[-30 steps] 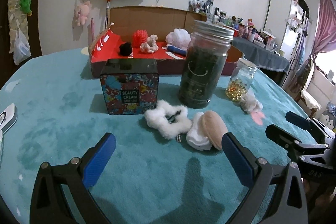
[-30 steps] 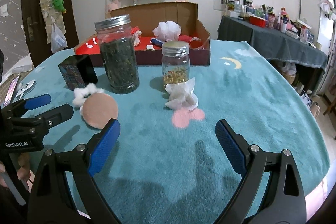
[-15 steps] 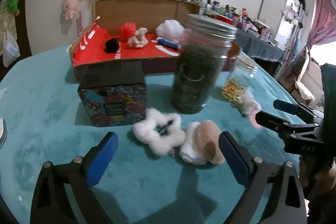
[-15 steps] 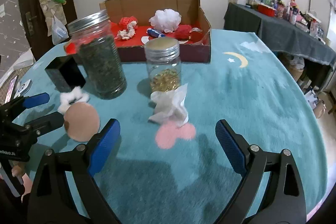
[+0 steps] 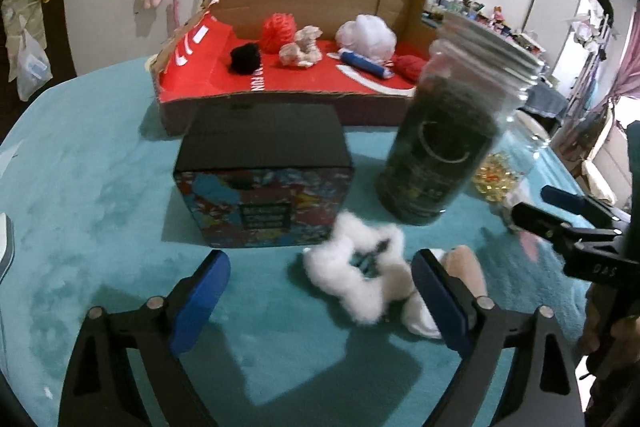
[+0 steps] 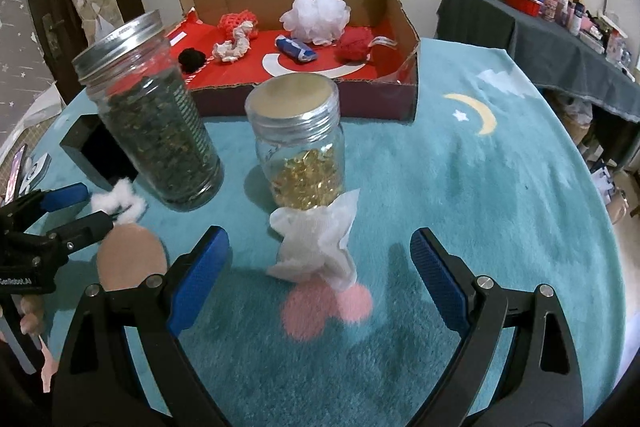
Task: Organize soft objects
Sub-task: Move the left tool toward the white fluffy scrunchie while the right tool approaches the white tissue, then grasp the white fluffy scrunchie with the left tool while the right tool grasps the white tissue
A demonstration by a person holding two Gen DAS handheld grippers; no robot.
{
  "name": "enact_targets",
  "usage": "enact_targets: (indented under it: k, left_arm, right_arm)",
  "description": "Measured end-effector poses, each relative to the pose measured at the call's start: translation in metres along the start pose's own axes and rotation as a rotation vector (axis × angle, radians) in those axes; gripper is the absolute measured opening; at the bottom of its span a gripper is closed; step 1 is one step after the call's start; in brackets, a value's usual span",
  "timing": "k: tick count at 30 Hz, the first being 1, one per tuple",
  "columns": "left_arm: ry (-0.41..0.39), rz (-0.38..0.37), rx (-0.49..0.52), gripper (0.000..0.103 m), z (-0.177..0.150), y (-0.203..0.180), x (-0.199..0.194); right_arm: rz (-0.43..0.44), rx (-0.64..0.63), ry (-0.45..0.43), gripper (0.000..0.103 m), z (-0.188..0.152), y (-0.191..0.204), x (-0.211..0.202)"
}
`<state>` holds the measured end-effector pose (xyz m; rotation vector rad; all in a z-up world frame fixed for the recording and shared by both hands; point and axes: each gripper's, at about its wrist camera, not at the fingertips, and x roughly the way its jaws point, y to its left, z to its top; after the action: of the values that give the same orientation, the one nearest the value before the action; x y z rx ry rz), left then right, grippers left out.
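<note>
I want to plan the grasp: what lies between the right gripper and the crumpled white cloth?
In the right wrist view, only bare teal rug and a pink patch lie between the open right gripper and the white cloth, which leans on the small jar.

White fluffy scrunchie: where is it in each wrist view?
Left wrist: white scrunchie at lower centre, just ahead of the open left tool.
Right wrist: far left, beside the left tool's tips.
Shared landmark: the dark tea jar just behind it.
</note>
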<state>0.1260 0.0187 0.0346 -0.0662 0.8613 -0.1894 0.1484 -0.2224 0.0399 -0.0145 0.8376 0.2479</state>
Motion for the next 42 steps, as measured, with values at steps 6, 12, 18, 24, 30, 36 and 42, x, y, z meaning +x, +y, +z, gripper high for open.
enact_targets:
  k: [6,12,18,24,30,36,42]
  left_arm:
    - [0.015,0.003,0.012,0.092,0.003,0.000,0.008]
    - [0.029,0.005,0.032,0.092,0.004,-0.009,0.013]
    - [0.029,0.014,0.058,0.092,0.000,-0.011,0.012]
    - [0.028,0.034,0.076,0.090,-0.002,-0.012,0.011]
    - [0.018,-0.029,0.103,0.048,-0.007,-0.021,0.005]
    - [0.003,-0.061,0.104,0.022,-0.008,-0.021,-0.007]
    - [0.012,-0.117,0.076,0.020,-0.007,-0.013,-0.011]
  right_arm:
    - [0.012,0.009,0.026,0.093,0.001,-0.007,0.008]
    - [0.035,0.014,0.034,0.093,0.002,-0.008,0.011]
    - [0.044,0.018,0.045,0.093,0.001,-0.007,0.014]
    - [0.041,0.010,0.039,0.093,0.001,-0.006,0.014]
    - [0.068,-0.019,0.039,0.052,-0.004,0.000,0.012]
    - [0.132,-0.005,0.015,0.028,-0.007,0.002,0.000]
    - [0.153,-0.033,-0.028,0.028,-0.009,0.018,-0.018]
